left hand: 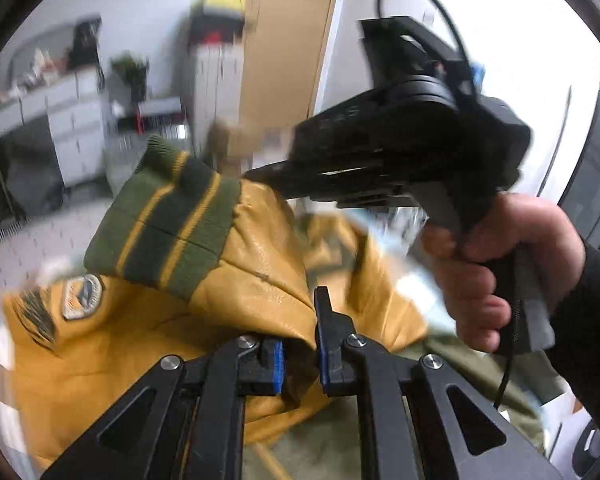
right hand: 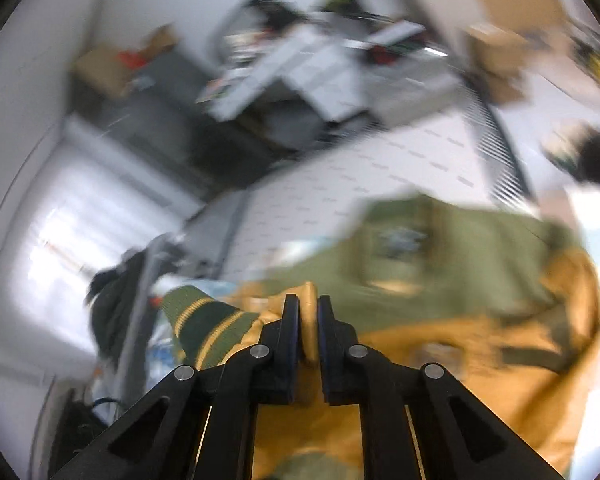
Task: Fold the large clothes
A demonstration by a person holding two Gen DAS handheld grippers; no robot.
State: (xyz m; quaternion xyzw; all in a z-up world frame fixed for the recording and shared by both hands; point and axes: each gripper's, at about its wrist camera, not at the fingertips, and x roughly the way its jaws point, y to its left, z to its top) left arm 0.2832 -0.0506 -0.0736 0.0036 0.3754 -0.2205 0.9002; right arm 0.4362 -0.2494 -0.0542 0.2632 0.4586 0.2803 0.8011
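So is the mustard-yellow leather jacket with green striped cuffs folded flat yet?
No. The jacket is bunched and lifted, pinched in both the left gripper and right gripper.

The jacket has smooth, faintly glossy mustard leather sleeves, a ribbed knit cuff and a matt olive cloth body. At twelve o'clock stands a matt wooden door.

The left wrist fisheye looked forward and downward along its own black two-finger left gripper, very close over the mustard-yellow leather jacket with green ribbed striped cuffs. At two o'clock it caught the black right gripper unit in a bare hand. The right wrist fisheye looked along the right gripper, equally near, facing the white dotted floor at twelve o'clock. Both views shared the jacket.
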